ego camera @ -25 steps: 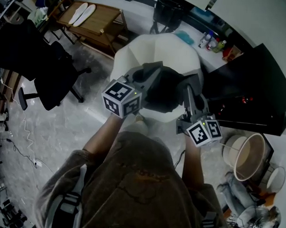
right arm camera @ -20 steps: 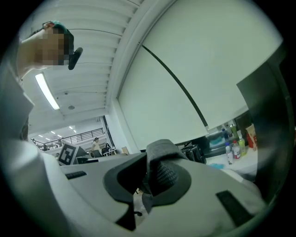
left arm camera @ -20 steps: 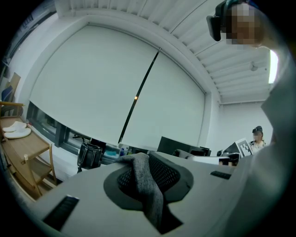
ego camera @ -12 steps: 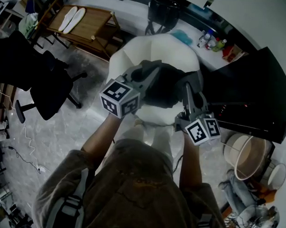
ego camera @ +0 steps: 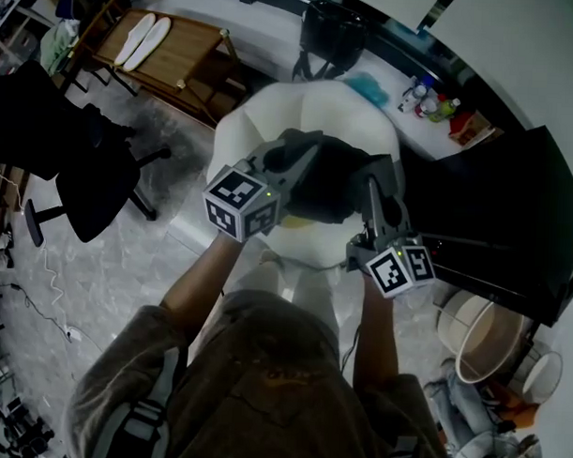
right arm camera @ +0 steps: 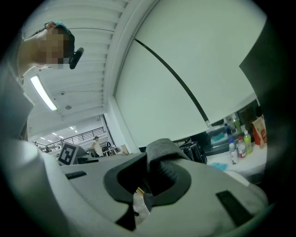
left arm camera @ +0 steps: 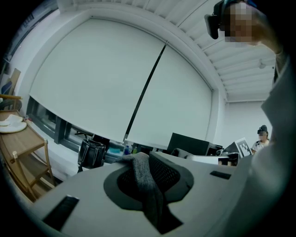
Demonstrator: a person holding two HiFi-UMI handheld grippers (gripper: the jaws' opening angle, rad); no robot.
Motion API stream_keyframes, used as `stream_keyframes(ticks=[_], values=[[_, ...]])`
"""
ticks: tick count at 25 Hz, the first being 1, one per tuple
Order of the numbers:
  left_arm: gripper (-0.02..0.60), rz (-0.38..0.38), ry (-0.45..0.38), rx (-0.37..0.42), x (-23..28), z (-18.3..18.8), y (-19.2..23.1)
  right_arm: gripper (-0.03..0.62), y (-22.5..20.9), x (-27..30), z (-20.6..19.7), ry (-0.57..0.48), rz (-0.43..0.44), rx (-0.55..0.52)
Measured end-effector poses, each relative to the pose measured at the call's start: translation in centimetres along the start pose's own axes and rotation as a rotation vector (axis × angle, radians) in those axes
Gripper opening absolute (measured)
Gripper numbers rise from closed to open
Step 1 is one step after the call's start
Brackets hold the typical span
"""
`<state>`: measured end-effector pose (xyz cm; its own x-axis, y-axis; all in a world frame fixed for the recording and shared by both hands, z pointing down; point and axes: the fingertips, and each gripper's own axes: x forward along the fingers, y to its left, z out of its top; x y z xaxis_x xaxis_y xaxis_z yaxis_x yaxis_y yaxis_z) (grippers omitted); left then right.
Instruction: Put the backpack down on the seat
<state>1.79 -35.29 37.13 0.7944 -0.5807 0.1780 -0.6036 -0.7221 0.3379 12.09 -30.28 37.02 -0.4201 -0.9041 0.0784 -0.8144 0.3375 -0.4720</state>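
A black backpack [ego camera: 330, 183] hangs between my two grippers above a white seat [ego camera: 314, 102], seen from the head view. My left gripper [ego camera: 303, 151] is shut on a grey strap [left arm camera: 147, 185] of the backpack, which runs up out of its jaws in the left gripper view. My right gripper [ego camera: 371, 182] is shut on a dark padded strap [right arm camera: 163, 155], with a small white tag [right arm camera: 138, 203] showing beneath it. The backpack covers the middle of the seat; I cannot tell whether it touches the cushion.
A black office chair [ego camera: 91, 170] stands to the left. A wooden bench [ego camera: 171, 50] is at the far left. A black bag [ego camera: 331, 23] sits behind the seat, bottles [ego camera: 432, 102] at the back right, a black desk [ego camera: 512, 212] right, a round bin [ego camera: 480, 338] below it.
The head view has shifted slightly; the grippers and backpack sit a little lower over the seat. Both grips on the straps are unchanged.
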Motion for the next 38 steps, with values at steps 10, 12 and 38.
stream_keyframes(ticks=[10,12,38], values=[[0.038,0.025,0.027,-0.020,4.4,-2.4,2.9,0.026,-4.8,3.2,-1.5,0.039,0.009,0.011],[0.038,0.026,0.031,-0.020,5.3,-3.0,3.4,0.026,-5.8,3.7,-1.9,0.041,0.007,0.016],[0.038,-0.001,0.073,-0.039,10.5,-12.3,7.3,0.026,-12.4,5.6,-10.4,0.076,-0.053,0.061]])
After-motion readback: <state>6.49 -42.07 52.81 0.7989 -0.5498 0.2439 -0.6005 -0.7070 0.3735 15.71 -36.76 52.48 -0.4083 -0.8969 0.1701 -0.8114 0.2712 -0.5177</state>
